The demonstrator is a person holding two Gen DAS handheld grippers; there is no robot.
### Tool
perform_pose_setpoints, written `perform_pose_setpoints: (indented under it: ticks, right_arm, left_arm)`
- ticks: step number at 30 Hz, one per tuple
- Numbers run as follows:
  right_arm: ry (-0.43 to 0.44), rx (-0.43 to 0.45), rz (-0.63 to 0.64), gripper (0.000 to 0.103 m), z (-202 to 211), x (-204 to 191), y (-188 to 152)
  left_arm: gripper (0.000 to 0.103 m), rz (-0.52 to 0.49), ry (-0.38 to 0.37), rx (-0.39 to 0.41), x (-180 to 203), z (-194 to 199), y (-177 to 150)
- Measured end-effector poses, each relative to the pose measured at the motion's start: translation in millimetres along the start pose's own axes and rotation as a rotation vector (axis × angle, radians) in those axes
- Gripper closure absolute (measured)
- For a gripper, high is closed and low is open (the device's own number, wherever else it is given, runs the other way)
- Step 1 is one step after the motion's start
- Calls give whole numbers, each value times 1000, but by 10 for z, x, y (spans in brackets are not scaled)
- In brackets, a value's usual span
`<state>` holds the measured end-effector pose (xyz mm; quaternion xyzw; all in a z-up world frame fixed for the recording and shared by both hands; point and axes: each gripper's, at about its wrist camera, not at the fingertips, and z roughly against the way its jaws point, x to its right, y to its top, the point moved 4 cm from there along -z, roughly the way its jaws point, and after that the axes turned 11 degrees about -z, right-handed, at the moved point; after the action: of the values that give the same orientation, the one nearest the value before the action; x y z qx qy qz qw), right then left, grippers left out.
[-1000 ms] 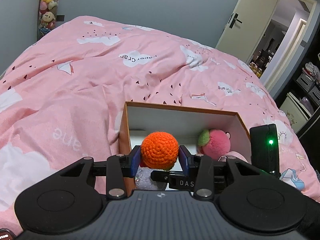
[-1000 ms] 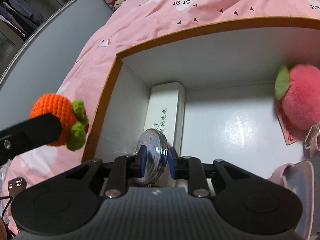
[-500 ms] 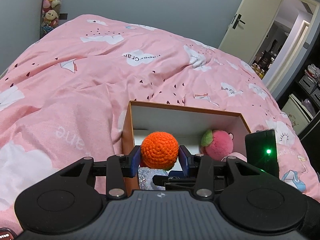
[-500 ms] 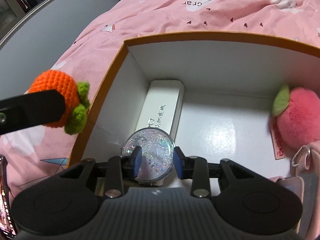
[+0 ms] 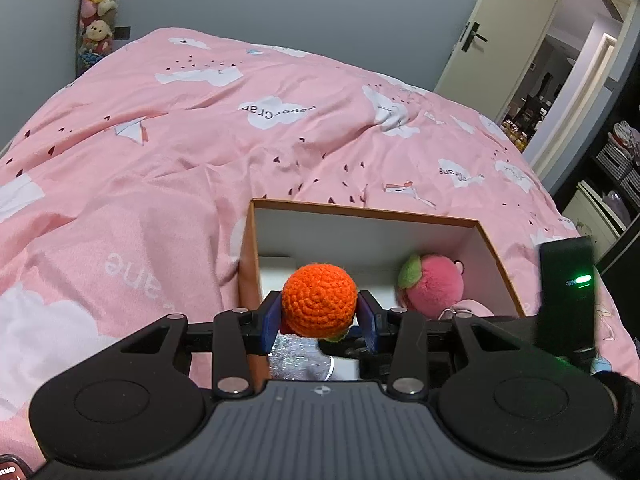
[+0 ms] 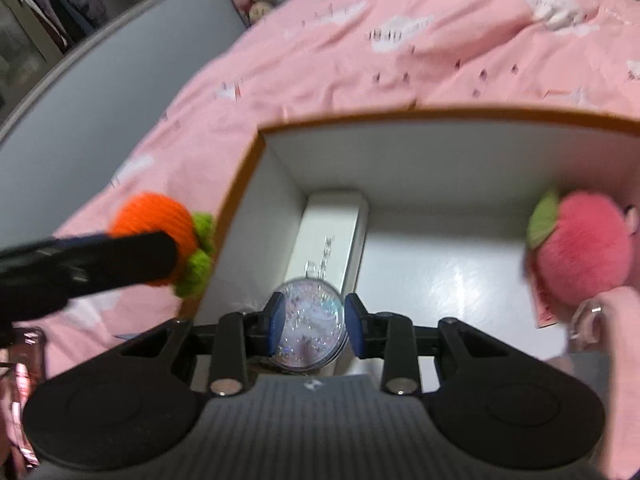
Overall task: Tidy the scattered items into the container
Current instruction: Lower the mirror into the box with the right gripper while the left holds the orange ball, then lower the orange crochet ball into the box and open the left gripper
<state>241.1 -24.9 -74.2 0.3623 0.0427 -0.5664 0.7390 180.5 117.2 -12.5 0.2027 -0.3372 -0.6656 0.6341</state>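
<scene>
**Both grippers loaded over the box**

Since 1 second ago, your left gripper kept its 2 fingers pinched on the crochet orange, holding it at the near left corner of the box. Your right gripper turned the glitter disc from edge-on to face-on, and the disc sat between its blue pads, though blur hid whether they gripped it.

The right wrist view showed what the left could not: the orange's green leaves, and the white case lying along the left wall inside. The left wrist view alone showed the open door. The pink plush fruit rested at the far right inside the box.
</scene>
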Motion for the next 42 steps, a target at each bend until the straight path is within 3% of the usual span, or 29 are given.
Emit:
perform_pose_setpoints:
  ticks: [3,7,15,26,37,42]
  right_arm:
    - [9,100,1,66,358,92,93]
    - [-53,229,-13,66,793,377,213]
    - [-111,296,-111,66,1123,953,143]
    - [-121,329,-129,66,1215,1058,64]
    - [-167,322,-136,64,1202,1179,29]
    - [-157,309,-157,64,1197,1217,5]
  left_arm:
    - [57,-11,-27,-5,92,-28,75]
    - [57,-19,-96,-31,264,-194,183]
    - [57,-5,-195,-183,565,-925,255]
    - [56,13,-244,-363,805,-1663,123]
    - [56,22,-254,-398,933,-1838,131]
    - [50,35,-277,-393,964,-1831,127]
